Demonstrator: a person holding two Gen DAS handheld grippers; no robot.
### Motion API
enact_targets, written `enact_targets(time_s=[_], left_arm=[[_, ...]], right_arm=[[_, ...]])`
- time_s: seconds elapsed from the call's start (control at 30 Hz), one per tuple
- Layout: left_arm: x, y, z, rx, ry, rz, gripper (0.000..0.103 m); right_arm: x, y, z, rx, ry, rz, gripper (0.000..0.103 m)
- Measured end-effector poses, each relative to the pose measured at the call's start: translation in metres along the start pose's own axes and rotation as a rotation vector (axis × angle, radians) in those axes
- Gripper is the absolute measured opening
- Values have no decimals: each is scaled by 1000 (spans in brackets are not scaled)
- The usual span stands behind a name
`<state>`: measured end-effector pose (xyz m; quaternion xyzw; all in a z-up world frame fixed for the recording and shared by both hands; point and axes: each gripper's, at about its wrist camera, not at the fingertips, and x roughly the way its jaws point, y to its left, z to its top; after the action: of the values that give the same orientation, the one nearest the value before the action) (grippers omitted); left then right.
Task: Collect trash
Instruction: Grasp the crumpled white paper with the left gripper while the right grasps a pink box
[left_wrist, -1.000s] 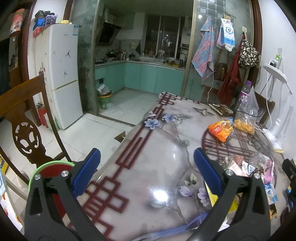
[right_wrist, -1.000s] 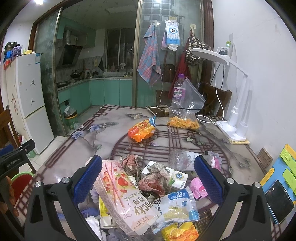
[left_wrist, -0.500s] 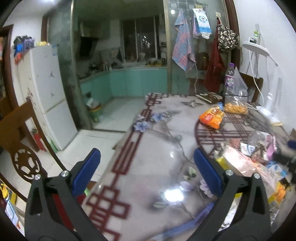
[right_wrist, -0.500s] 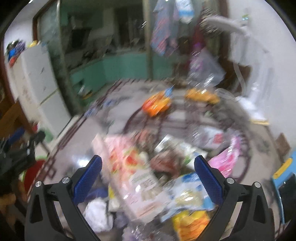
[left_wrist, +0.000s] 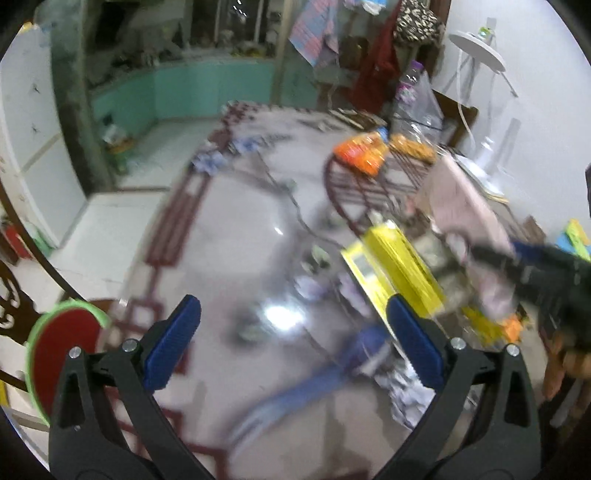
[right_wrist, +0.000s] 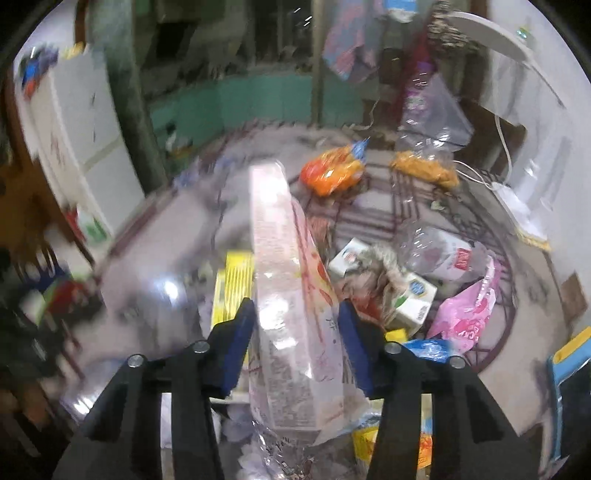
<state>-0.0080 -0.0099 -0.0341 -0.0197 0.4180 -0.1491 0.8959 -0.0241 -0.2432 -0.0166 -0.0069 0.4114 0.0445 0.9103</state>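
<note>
My right gripper (right_wrist: 297, 332) is shut on a long pink Pocky snack box (right_wrist: 284, 266) and holds it tilted up above the trash pile on the table (right_wrist: 155, 258). In the left wrist view the same pink box (left_wrist: 465, 206) shows at the right, held by the right gripper (left_wrist: 517, 258). My left gripper (left_wrist: 291, 332) is open and empty above the table (left_wrist: 240, 221). A yellow box (left_wrist: 399, 262) lies just ahead of its right finger. Both views are blurred.
Around the pink box lie a yellow box (right_wrist: 232, 284), a small white carton (right_wrist: 413, 299), a crushed clear bottle (right_wrist: 443, 251), a pink wrapper (right_wrist: 469, 314) and an orange snack bag (right_wrist: 332, 173). A red and green stool (left_wrist: 62, 354) stands left of the table.
My right gripper has dropped to the pile, closed on the pink snack box and lifted it. My left gripper has swung right, toward the trash.
</note>
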Motion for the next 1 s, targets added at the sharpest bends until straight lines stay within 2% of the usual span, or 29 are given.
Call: enact_targets(time_s=[0.07,0.2,0.33,0.37,0.4,0.43,0.47,0.5,0.7,0.87,1.0], left_arm=[[5,-9,-6,5,30,-47,99],[16,-45,-20,85,99,-197,99],[35,-77,-34,178,170,-210,98],[41,-81,-37,183,196,-215,94],[44,-82,-40,182,217,-224,84],[50,-83,-42,178,249,-239,78],[53,-82,-43,170,268,-252,63],[57,-79,-45,152,286,-278,59],[44,-63,-36,91,246,-284,52],[18,-52,-22,73,137,-280,51],[2,-34,-8,41,47,-224,51]], right_arm=[[-12,-11,3,54,-37,21,44],[-20,-23,11,117,-76,43,42],[-23,-26,12,137,-80,62,41],[-23,-25,12,136,-79,63,41],[-23,-24,12,135,-80,68,41],[-24,-23,12,136,-82,72,40],[-24,-24,12,137,-89,74,39],[-26,-25,12,141,-98,77,37],[-34,-29,13,156,-142,76,32],[-44,-24,13,132,-179,78,29],[-48,-17,13,101,-188,78,27]])
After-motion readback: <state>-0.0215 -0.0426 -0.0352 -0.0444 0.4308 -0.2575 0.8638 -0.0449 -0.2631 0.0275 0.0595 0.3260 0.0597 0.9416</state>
